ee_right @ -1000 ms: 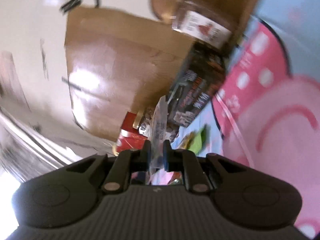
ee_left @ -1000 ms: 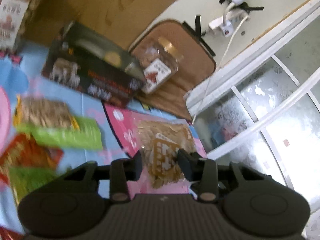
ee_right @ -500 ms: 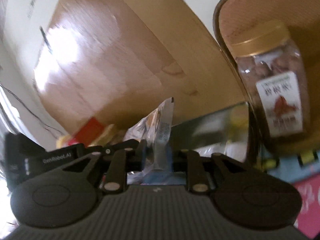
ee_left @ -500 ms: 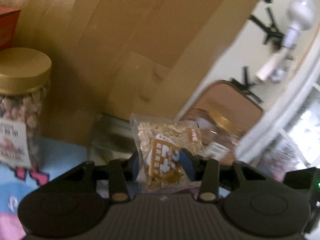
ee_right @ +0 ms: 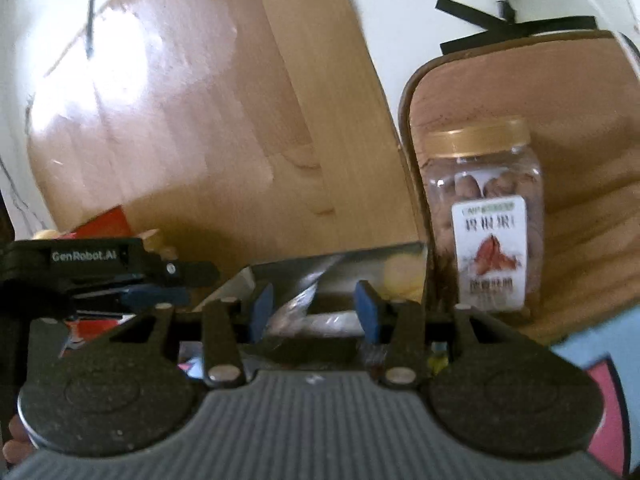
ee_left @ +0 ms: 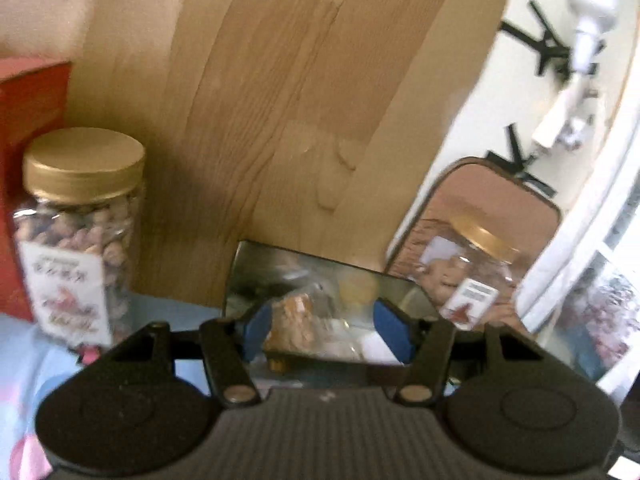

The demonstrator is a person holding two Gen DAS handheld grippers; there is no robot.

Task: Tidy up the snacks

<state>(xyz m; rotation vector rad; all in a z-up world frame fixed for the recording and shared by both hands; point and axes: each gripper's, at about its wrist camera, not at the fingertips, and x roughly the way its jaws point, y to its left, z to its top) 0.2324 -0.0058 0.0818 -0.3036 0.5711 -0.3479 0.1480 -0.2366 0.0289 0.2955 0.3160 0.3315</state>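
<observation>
Since a moment ago both tools' jaws have been opening, so your left tool (ee_left: 326,332) and right tool (ee_right: 314,310) now stand half-wide around the loosened snack bag (ee_left: 298,318) over the dark box (ee_left: 320,280); back straight out.

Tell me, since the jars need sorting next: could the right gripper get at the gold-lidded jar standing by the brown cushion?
Probably yes. The right gripper stands open with a released packet loose between its pads, and the jar stands upright just to its right, nothing in front of it.
</observation>
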